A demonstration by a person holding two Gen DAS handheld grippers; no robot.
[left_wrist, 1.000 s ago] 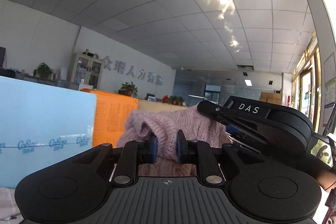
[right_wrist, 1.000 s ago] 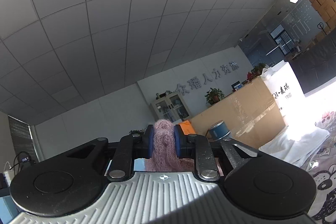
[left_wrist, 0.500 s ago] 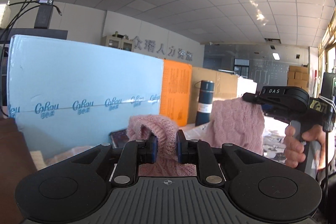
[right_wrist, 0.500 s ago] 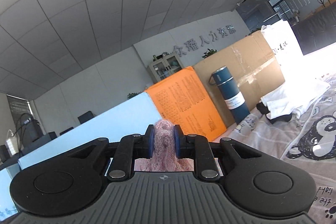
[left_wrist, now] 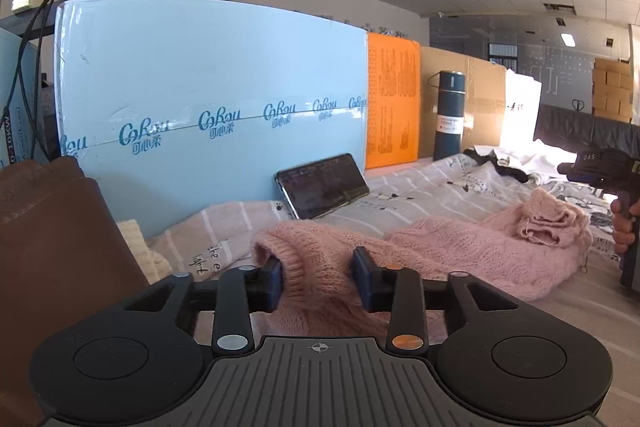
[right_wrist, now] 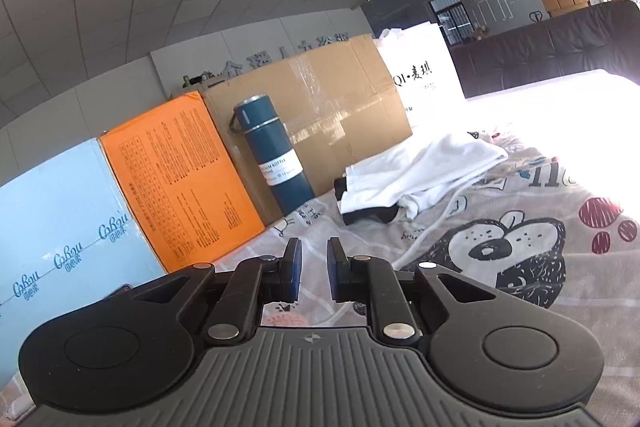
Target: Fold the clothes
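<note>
Left gripper (left_wrist: 319, 281) is spread around pink sweater (left_wrist: 460, 255) on the bedsheet (left_wrist: 420, 191); right gripper (right_wrist: 313, 269) is parted, nothing held.

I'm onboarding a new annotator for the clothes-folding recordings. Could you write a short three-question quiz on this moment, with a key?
1. True or false: the left gripper has its jaws spread apart, with pink sweater fabric lying between them.
2. What lies between the jaws of the right gripper? A) pink knit B) white cloth C) nothing
3. Fill in: leaning against the light blue box, behind the sweater, is a ____.

Key: 1 true; 2 C; 3 phone
</note>
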